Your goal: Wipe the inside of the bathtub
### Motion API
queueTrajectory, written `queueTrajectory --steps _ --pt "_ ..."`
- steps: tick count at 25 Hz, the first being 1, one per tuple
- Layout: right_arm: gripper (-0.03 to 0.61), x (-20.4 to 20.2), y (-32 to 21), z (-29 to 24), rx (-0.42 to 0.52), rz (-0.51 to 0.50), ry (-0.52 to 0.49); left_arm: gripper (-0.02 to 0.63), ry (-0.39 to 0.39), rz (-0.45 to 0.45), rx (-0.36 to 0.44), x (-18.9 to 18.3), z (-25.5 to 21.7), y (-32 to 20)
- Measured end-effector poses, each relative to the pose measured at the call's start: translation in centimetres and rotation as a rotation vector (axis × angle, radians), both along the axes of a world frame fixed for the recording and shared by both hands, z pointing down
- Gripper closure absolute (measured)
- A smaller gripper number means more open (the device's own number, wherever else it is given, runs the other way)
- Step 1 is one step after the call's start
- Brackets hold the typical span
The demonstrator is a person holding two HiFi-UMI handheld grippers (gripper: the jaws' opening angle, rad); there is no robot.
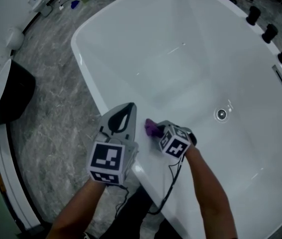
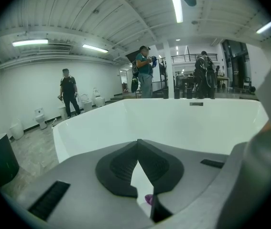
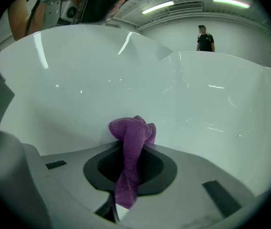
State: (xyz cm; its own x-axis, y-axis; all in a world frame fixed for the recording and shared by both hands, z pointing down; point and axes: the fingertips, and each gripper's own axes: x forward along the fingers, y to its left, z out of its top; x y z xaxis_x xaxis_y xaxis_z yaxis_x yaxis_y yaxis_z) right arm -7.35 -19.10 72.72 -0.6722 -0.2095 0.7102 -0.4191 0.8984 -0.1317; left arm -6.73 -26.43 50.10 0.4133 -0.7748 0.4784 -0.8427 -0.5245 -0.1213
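The white bathtub (image 1: 131,59) has a round drain (image 1: 222,114) in its floor, well apart from both grippers. The right gripper (image 1: 156,129) is inside the tub by the near wall, its jaws pinching a purple cloth (image 3: 131,149). The bunched end of the cloth sticks out past the tips and touches the tub's inner wall. The left gripper (image 2: 138,144) is over the near rim, just beside the right one, its jaws pressed together at the tips with nothing between them. Black tap knobs (image 1: 269,33) stand along the far rim.
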Motion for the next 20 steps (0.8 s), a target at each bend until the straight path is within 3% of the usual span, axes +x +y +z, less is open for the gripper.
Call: queueTrajectory --steps 5,14,20 --pt "0.520 -0.2 -0.7 0.1 0.015 -0.005 0.017 0.607 -0.005 -0.009 -0.001 -0.6 0.1 -0.3" --pt "0.520 2.2 5.4 -1.6 -0.036 -0.087 0.012 0.607 0.022 -0.030 -0.023 -0.1 0.1 2.2" --pt "0.520 2.0 5.1 -0.5 -0.045 -0.094 0.031 0.607 0.032 -0.033 -0.019 -0.1 0.1 2.2"
